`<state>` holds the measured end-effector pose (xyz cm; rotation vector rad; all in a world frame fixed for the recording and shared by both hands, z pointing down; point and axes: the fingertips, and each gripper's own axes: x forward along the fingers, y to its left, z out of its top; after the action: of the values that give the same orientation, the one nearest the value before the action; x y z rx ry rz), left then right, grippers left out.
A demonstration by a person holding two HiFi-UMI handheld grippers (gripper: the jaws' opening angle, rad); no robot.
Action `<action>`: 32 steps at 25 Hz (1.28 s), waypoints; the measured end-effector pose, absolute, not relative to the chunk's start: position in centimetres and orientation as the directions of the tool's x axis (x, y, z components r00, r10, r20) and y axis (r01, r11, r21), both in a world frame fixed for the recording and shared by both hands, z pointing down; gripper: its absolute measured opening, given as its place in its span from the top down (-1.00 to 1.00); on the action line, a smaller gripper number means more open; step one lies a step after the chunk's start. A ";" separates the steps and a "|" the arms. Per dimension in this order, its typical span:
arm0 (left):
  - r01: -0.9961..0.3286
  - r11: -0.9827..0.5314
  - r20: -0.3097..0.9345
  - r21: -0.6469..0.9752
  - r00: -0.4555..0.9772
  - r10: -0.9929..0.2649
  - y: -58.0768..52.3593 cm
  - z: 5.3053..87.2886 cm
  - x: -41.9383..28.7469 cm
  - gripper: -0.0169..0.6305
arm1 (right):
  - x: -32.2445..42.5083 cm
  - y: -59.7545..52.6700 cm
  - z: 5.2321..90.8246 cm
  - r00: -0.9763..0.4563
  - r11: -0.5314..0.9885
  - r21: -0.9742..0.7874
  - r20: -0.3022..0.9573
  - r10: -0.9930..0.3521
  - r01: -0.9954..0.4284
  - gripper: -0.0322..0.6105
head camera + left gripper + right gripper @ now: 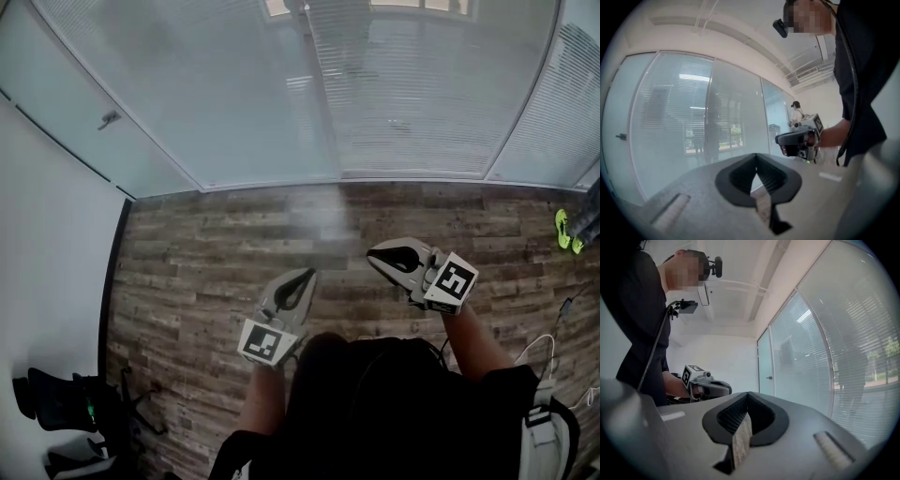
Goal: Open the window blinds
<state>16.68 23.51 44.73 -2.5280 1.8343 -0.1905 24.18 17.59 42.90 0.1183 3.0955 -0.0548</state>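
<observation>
Facing lowered blinds over wood floor; left gripper pressed together, empty; right gripper likewise, both short of the blinds

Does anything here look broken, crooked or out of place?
Nothing stands out: the blinds hang straight and even, the wood floor shows no spill, and the left gripper and right gripper are shut, holding nothing.

blinds partly beyond top edge
</observation>
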 end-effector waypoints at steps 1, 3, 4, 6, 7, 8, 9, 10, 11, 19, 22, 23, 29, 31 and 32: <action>-0.946 -0.314 0.093 -0.084 0.306 -0.947 23.4 44.7 16.7 0.93 | 24.3 17.5 43.1 -0.996 0.996 -0.037 -0.042 0.076 0.078 0.89; -0.945 -0.315 0.093 -0.088 0.307 -0.947 23.0 44.5 16.8 0.93 | 24.5 17.4 43.4 -0.996 0.996 -0.045 -0.044 0.077 0.079 0.89; -0.945 -0.316 0.093 -0.089 0.308 -0.947 22.9 44.4 16.8 0.93 | 24.5 17.2 43.6 -0.996 0.996 -0.052 -0.046 0.072 0.074 0.89; -0.943 -0.321 0.092 -0.092 0.313 -0.945 22.6 44.3 16.7 0.94 | 24.6 16.8 43.9 -0.997 0.996 -0.060 -0.043 0.061 0.063 0.89; -0.941 -0.326 0.092 -0.093 0.318 -0.944 22.4 44.3 16.6 0.93 | 24.5 16.6 43.8 -0.997 0.996 -0.062 -0.048 0.055 0.058 0.89; -0.939 -0.331 0.091 -0.095 0.323 -0.942 22.1 44.3 16.5 0.93 | 24.3 16.4 43.7 -0.997 0.997 -0.063 -0.057 0.046 0.049 0.89; -0.937 -0.336 0.090 -0.096 0.328 -0.940 21.9 44.3 16.4 0.93 | 24.2 16.0 43.6 -0.997 0.997 -0.064 -0.062 0.035 0.039 0.89; -0.936 -0.339 0.089 -0.094 0.332 -0.939 21.5 44.5 16.3 0.93 | 24.1 15.6 43.7 -0.998 0.998 -0.062 -0.063 0.027 0.031 0.89; -0.935 -0.342 0.090 -0.090 0.334 -0.938 21.2 44.6 16.1 0.93 | 24.0 15.3 43.7 -0.998 0.998 -0.059 -0.063 0.021 0.024 0.89; -0.920 -0.383 0.090 -0.079 0.376 -0.922 17.9 44.9 14.2 0.93 | 22.0 12.3 43.9 -0.999 0.998 -0.062 -0.052 -0.016 -0.013 0.89; -0.916 -0.395 0.093 -0.074 0.388 -0.917 16.3 44.7 12.7 0.93 | 20.2 10.6 43.8 -0.998 0.997 -0.074 -0.047 -0.032 -0.028 0.89; -0.914 -0.399 0.094 -0.074 0.392 -0.915 15.8 44.7 12.1 0.93 | 19.6 10.1 43.9 -0.999 0.997 -0.075 -0.041 -0.034 -0.031 0.89; -0.902 -0.423 0.091 -0.086 0.416 -0.905 12.8 44.2 8.2 0.93 | 15.5 7.3 43.0 -0.997 0.997 -0.055 -0.058 -0.053 -0.050 0.89; -0.896 -0.435 0.088 -0.089 0.428 -0.899 11.9 43.9 7.0 0.94 | 14.2 6.4 42.8 -0.996 0.996 -0.056 -0.060 -0.066 -0.063 0.89; -0.893 -0.441 0.087 -0.089 0.434 -0.897 11.4 43.9 6.4 0.93 | 13.6 5.9 42.7 -0.996 0.996 -0.054 -0.061 -0.071 -0.068 0.89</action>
<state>6.35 11.39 43.86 -2.6351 1.6447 -0.1894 13.56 5.93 42.71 -0.1073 3.0756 -0.0794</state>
